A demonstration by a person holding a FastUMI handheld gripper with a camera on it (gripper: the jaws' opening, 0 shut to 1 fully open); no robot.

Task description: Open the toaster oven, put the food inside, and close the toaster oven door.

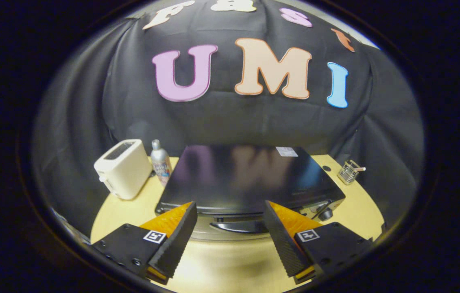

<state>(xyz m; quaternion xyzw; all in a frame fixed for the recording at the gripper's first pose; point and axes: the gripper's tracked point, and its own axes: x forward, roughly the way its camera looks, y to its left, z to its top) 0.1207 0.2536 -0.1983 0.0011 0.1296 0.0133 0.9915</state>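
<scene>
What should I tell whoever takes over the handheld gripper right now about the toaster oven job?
Gripper: open, fingers spread, holding nothing, poised above the door handle of the black glossy-topped toaster oven.
Toaster oven: on the round pale wooden table, just ahead of the fingers, door appears closed.
Beside it: white plastic slot toaster, silver metal bottle, small wire holder.
Done: nothing yet, by the look of it.
Left: pull the door open, find the food, load it, close the door.

glossy black metal toaster oven (246,175) top; smooth pale wooden table (221,260); matt cream plastic toaster (123,167).
</scene>
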